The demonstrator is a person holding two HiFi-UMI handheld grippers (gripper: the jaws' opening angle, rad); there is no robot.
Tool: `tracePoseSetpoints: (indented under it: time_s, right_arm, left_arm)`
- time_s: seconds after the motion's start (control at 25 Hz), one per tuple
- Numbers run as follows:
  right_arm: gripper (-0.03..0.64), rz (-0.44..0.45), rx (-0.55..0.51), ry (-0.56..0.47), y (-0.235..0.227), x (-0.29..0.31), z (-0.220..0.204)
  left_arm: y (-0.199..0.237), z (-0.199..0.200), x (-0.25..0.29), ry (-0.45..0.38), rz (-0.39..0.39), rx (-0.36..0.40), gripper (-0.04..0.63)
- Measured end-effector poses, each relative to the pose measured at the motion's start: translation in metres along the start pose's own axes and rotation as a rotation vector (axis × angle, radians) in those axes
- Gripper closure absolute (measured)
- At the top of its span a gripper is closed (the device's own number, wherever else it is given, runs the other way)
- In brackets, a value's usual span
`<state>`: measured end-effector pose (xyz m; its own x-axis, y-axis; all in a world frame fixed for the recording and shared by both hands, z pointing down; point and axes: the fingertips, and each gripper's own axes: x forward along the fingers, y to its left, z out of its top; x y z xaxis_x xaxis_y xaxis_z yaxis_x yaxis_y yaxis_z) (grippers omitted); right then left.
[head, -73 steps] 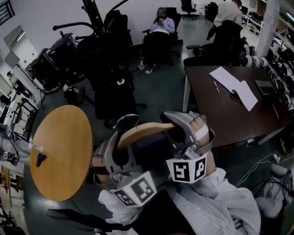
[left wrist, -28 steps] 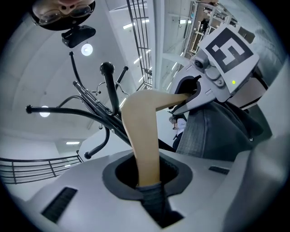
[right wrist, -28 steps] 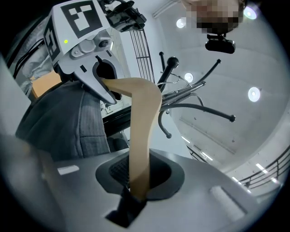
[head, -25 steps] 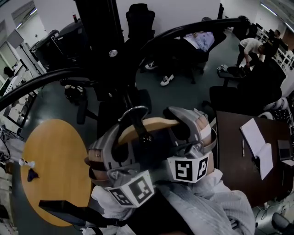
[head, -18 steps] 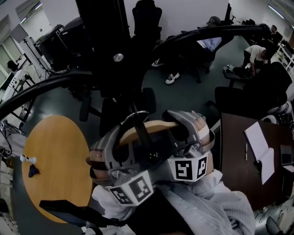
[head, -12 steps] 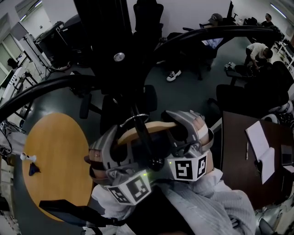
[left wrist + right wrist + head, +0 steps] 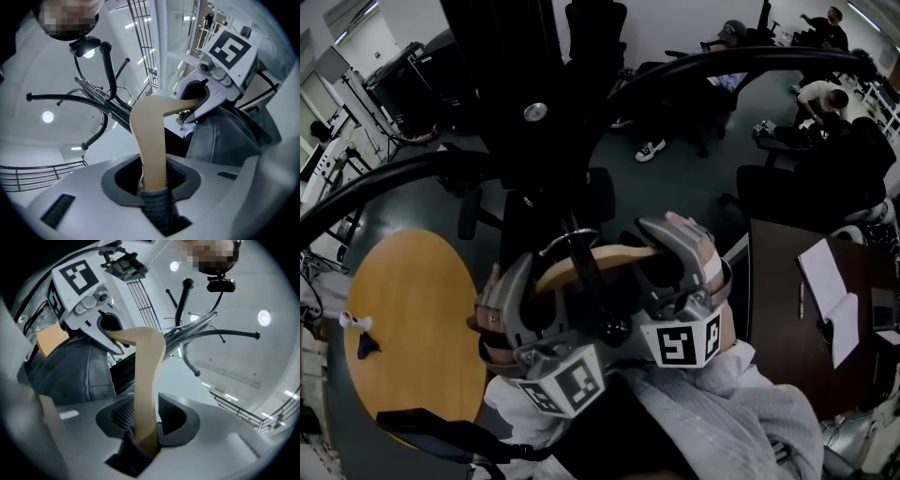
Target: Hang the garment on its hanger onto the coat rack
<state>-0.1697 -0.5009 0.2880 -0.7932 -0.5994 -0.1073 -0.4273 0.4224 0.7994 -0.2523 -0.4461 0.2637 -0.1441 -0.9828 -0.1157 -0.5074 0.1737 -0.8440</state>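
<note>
A wooden hanger [image 7: 602, 254] carries a dark garment [image 7: 225, 136]. Its metal hook [image 7: 567, 236] loops round a black arm [image 7: 598, 295] of the coat rack [image 7: 502, 66]. My left gripper [image 7: 525, 291] and right gripper [image 7: 680, 253] each straddle one end of the hanger. In the left gripper view [image 7: 152, 185] the hanger's arm [image 7: 149, 140] stands between opening jaws, with a dark gap on one side. The right gripper view [image 7: 145, 425] shows the same: the other hanger arm [image 7: 145, 380] sits between opening jaws, loose on one side. The rack's arms [image 7: 206, 331] spread above.
A round wooden table [image 7: 422, 328] lies at the lower left. A dark desk [image 7: 778, 309] with an open notebook [image 7: 825, 295] is at the right. Black office chairs [image 7: 591, 28] and seated people [image 7: 727, 37] are beyond the rack.
The hanger came up from open space to the rack, and a rack arm now passes through its hook. Both grippers' jaws have spread slightly apart around the hanger's ends.
</note>
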Motion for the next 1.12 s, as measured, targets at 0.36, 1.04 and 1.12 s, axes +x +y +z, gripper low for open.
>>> tracePoseSetpoints:
  time_s: [0.36, 1.04, 1.12]
  right_arm:
    - [0.425, 0.083, 0.044, -0.033, 0.009, -0.044, 0.015]
    - [0.432, -0.037, 0.713, -0.078, 0.006, -0.102, 0.001]
    - [0.48, -0.059, 0.865, -0.088, 0.008, -0.111, -0.005]
  left_arm:
    - [-0.001, 0.008, -0.033, -0.068, 0.013, -0.009, 0.413]
    - [-0.016, 0.037, -0.067, -0.207, 0.072, -0.313, 0.414]
    - [-0.036, 0.045, -0.061, -0.206, 0.002, -0.344, 0.416]
